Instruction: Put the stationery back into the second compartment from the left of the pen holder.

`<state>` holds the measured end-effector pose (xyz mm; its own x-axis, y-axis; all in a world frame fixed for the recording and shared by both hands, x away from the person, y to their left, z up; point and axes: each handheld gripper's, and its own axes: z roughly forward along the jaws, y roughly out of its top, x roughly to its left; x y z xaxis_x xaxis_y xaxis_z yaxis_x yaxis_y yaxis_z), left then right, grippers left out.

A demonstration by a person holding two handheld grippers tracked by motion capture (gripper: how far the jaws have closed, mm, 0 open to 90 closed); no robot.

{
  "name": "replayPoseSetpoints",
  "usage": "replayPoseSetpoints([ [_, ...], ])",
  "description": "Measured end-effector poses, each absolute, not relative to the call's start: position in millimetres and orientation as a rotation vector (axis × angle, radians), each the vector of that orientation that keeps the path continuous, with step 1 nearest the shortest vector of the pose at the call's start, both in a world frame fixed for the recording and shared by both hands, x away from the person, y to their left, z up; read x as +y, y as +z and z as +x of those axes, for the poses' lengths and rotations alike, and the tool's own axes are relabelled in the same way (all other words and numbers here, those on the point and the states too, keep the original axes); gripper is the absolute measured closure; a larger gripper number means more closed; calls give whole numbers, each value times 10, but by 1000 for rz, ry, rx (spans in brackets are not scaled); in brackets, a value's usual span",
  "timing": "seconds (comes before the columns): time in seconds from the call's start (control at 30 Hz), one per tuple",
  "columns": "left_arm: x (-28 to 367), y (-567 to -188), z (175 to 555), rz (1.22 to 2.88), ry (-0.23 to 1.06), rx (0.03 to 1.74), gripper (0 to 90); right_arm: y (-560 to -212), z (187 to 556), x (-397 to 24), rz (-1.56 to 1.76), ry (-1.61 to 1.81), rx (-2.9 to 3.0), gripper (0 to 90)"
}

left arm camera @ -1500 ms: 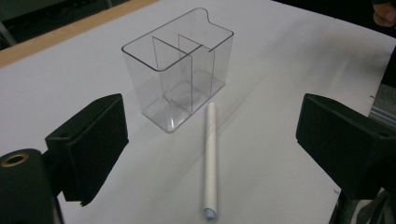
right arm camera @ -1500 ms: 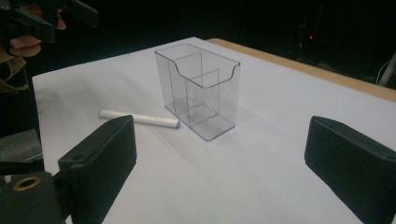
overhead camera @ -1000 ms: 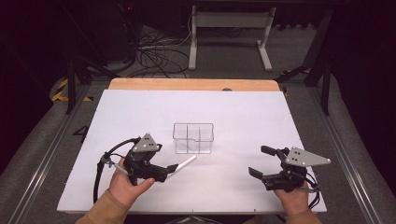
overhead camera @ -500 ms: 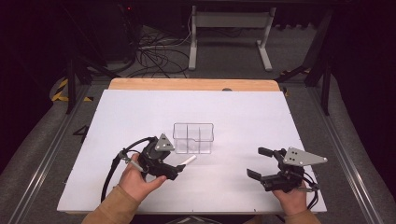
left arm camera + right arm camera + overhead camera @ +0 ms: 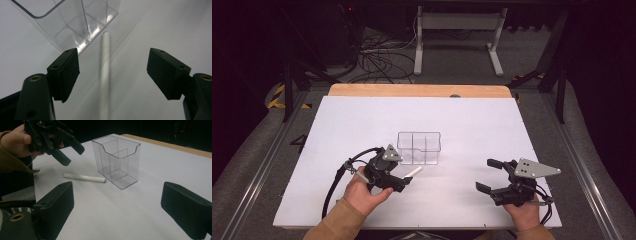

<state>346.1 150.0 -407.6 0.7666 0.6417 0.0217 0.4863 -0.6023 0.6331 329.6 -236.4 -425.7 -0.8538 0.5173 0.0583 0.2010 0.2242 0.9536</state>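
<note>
White laminate covers the table (image 5: 362, 125) in the high view, smooth and matte, with a strip of bare wood along its far edge. Near the centre stands a clear plastic box (image 5: 419, 147), rectangular, thin-walled and split into compartments. At its seven o'clock a slim white stick (image 5: 413, 172) lies flat on the table, close to the box's near corner. The left gripper (image 5: 401, 181), black and angular with a grey three-cornered plate on top, hangs over the stick's near end. Well apart, at the box's four o'clock, the right gripper (image 5: 485, 176) rests low with its jaws spread and nothing between them.

From the left gripper view, the stick (image 5: 105, 75) is a plain round rod with a chalky, dull surface, running from six o'clock toward twelve between two blocky black pads (image 5: 65, 72). The jaws have just been closing, yet a gap shows on each side of the stick, so they are not gripping it. The box (image 5: 82, 22) shows glossy, glinting edges at eleven o'clock, its lower corner just beside the stick's far tip.

From the right gripper view, its own matte pads (image 5: 56, 201) stand wide. The box (image 5: 117, 160) has a scooped front rim and inner dividers; the stick (image 5: 84, 178) lies at its nine o'clock under the left gripper (image 5: 67, 151).
</note>
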Motion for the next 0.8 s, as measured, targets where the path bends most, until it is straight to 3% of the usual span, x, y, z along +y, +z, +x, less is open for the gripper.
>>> replayPoseSetpoints([
  [0.33, 1423, -4192, 3549, 2400, 310, 880, 377, -4268, 3303, -2360, 685, 1669, 2234, 118],
  [0.8, 1332, -4344, 3680, 2501, 301, 913, 455, -4281, 3309, -2349, 698, 1654, 2248, 118],
])
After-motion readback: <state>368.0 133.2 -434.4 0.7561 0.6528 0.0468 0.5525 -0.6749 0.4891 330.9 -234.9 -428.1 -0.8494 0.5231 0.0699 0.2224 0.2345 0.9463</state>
